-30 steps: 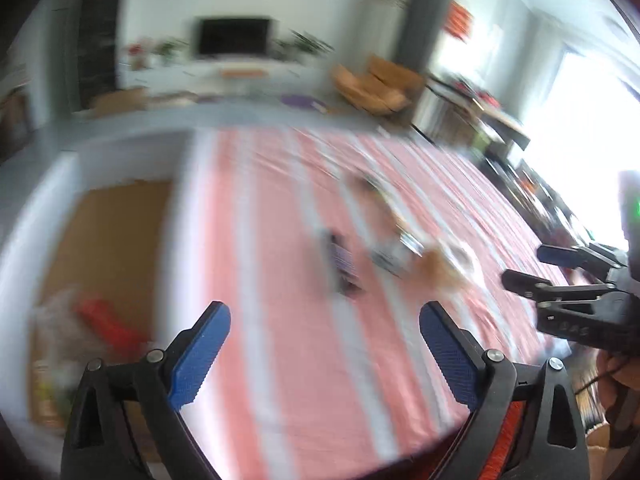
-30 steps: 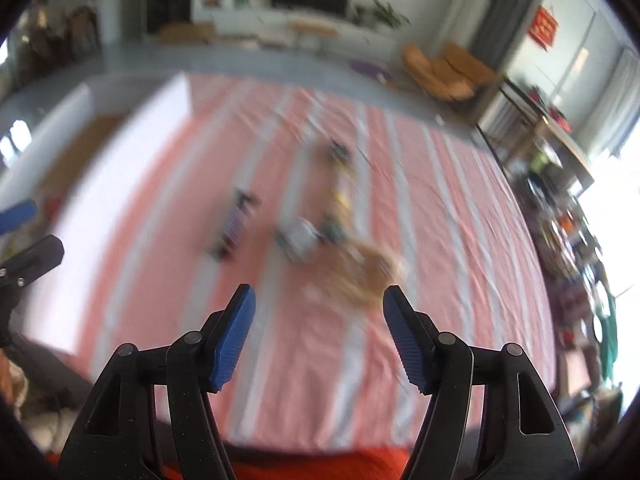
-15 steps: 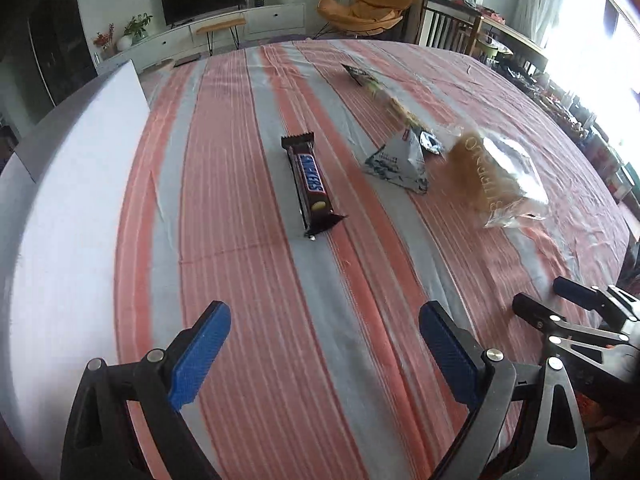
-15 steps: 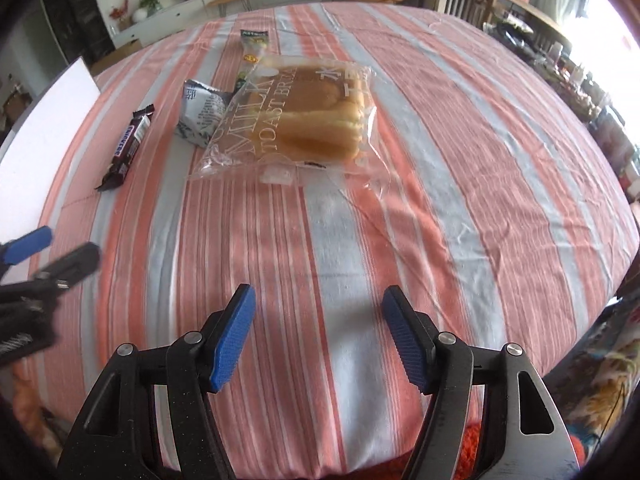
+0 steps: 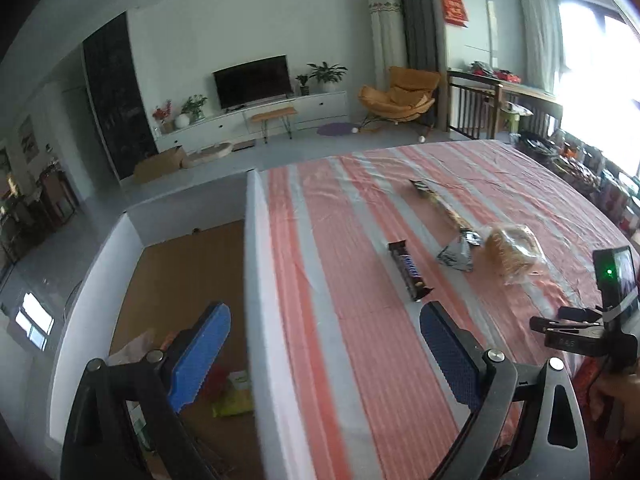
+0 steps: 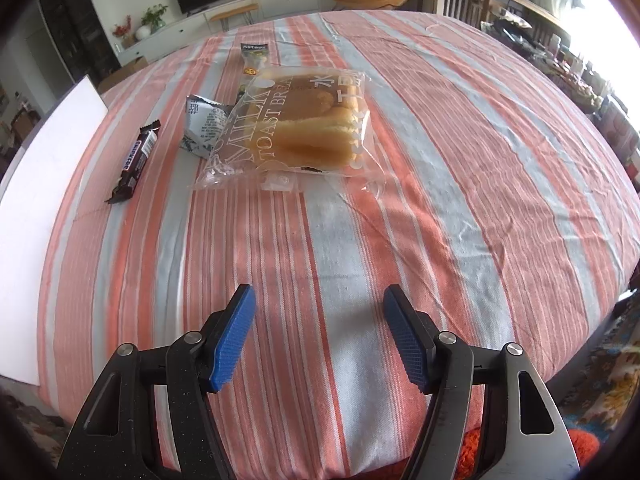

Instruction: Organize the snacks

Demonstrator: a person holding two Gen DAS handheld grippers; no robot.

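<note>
Four snacks lie on the striped cloth. A clear bag of toast bread (image 6: 304, 128) (image 5: 512, 252) lies ahead of my right gripper (image 6: 322, 340), which hangs open and empty over the cloth. Left of the bread lie a silver packet (image 6: 204, 128) (image 5: 456, 254) and a dark chocolate bar (image 6: 136, 160) (image 5: 408, 276). A long packet (image 6: 254, 58) (image 5: 440, 204) lies behind them. My left gripper (image 5: 324, 356) is open and empty above the wall of a white box (image 5: 252, 280). The right gripper (image 5: 560, 320) shows at that view's right edge.
The box has a brown cardboard floor (image 5: 180, 280) with several packets (image 5: 232, 396) in its near corner. Its white wall (image 6: 40, 200) borders the striped table cloth (image 6: 440, 200) on the left. Beyond the table are a TV stand and an orange chair (image 5: 400, 96).
The left wrist view has swung left and up, and the box's inside is now in sight. The right gripper came down towards the cloth, then held still. Both stay open.
</note>
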